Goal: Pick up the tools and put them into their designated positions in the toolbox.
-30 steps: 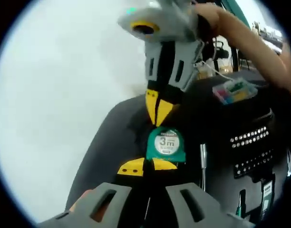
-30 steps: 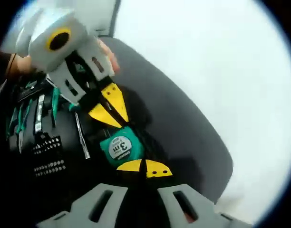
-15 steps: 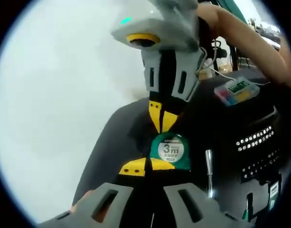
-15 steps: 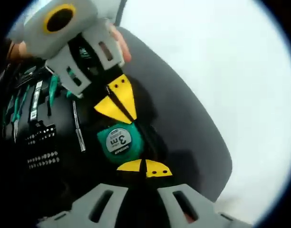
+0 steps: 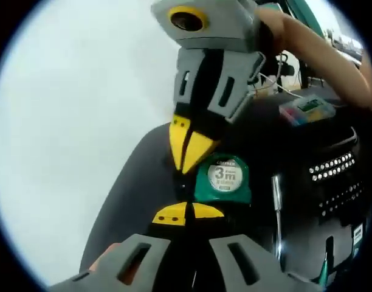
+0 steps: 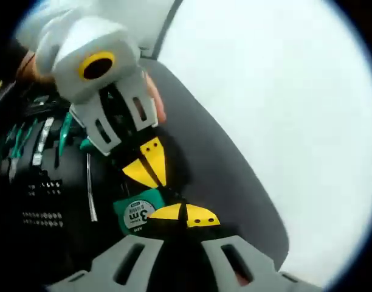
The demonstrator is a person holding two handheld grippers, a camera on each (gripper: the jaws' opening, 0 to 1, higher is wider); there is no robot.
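The tape measure [image 5: 224, 179] is sitting in the toolbox [image 5: 307, 201], no longer squarely between the tips: the right gripper [image 6: 185, 214] is sliding off beside it, the left gripper [image 5: 187, 213] touching it, both pressed together, pinching nothing. Seating looks nearly finished.

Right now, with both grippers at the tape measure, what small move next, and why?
Probably open the left gripper a little and close on the tape measure: both grippers look shut beside it, the right gripper included, so nothing holds it.
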